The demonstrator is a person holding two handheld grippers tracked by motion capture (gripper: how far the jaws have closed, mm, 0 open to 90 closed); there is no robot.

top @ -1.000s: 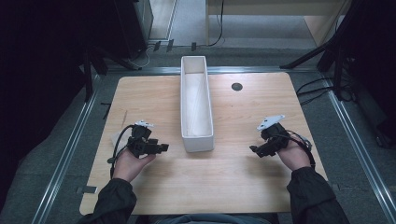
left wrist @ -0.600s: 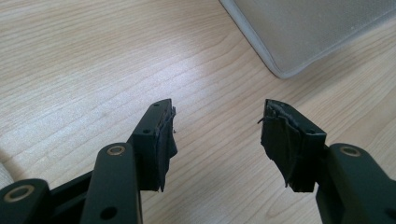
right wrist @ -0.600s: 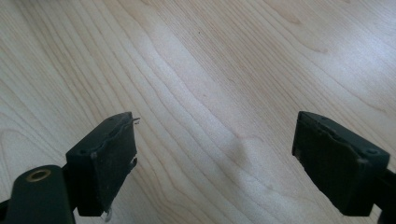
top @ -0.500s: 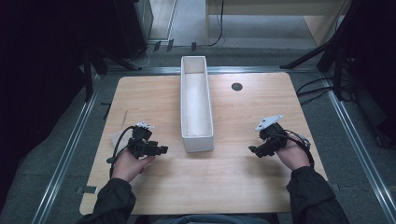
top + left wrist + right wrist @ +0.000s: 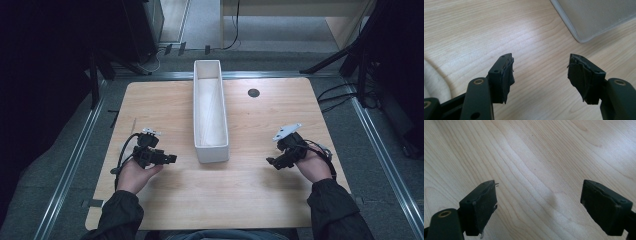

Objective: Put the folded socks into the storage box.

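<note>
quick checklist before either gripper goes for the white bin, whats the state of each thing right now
1. Left gripper open, nothing between its jaws: ok.
2. Right gripper open, nothing between its jaws: ok.
3. White bin upright on the table, between the two grippers and touching neither: ok.
4. Bin holds nothing that could spill: ok, its inside looks bare.
5. Bare wood between each gripper and the bin's near end: ok.
6. Black round spot on the table right of the bin, what it is: cannot tell.
</note>
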